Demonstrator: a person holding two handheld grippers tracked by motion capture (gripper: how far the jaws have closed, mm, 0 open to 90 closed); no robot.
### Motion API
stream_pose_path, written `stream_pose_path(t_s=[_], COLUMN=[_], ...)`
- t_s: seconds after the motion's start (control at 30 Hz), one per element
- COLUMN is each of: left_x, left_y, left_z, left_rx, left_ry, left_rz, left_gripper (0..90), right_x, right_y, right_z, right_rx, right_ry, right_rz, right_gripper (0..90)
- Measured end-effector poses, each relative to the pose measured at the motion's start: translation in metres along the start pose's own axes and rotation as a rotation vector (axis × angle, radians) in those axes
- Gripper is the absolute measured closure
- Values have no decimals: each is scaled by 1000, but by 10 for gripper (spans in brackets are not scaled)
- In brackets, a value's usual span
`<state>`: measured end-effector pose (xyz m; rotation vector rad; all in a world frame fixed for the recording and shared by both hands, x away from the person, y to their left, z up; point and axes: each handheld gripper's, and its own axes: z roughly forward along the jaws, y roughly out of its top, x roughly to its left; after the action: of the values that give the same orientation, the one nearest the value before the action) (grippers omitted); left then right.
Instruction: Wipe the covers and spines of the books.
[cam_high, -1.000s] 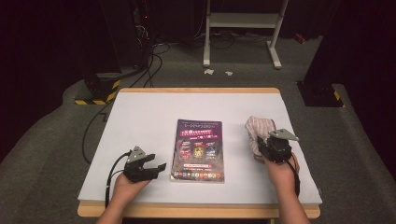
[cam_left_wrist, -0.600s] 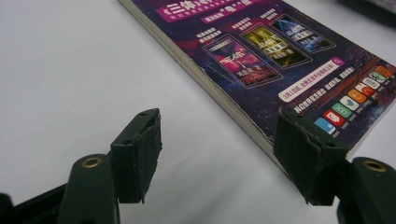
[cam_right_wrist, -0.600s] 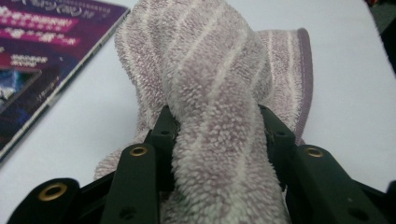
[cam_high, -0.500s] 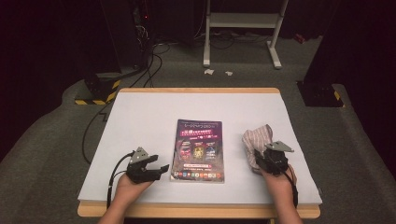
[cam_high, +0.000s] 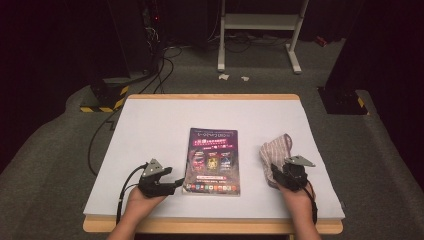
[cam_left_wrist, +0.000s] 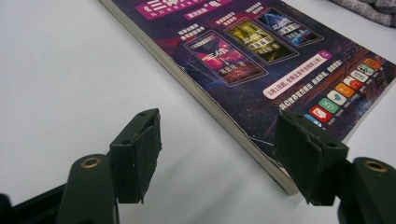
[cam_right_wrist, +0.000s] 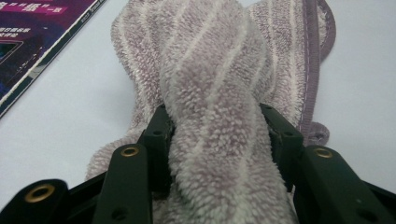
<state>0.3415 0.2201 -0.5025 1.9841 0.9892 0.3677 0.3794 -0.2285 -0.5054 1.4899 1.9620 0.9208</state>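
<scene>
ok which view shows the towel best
The right gripper view: the striped towel sits close up, a thick fold between the right gripper jaws. The high view shows it small, right of the book. The left gripper view catches just a corner at its top edge.

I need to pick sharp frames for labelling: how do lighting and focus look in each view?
High view: table evenly lit, surroundings dark, book print soft. Left gripper view: book cover sharp, faint shadows under the jaws. Right gripper view: towel pile crisp, nearest part slightly soft.
</scene>
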Motion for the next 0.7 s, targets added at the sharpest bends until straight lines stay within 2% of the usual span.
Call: stream_pose_path(t_s=[0.2,0.47,0.7], left_x=[-1,-2,-4], left_y=[0,1,1], left_z=[0,1,2], left_rx=[0,-1,4], left_ry=[-1,-5,-6], left_rz=[-1,2,6], left_gripper=[323,323,323], right_x=[-1,-4,-2], right_y=[1,6,11], right_z=[-1,-7,-17], right_rx=[0,-13,-44], right_ry=[-5,17,19], right_rz=[10,14,2], right_gripper=[468,377,369])
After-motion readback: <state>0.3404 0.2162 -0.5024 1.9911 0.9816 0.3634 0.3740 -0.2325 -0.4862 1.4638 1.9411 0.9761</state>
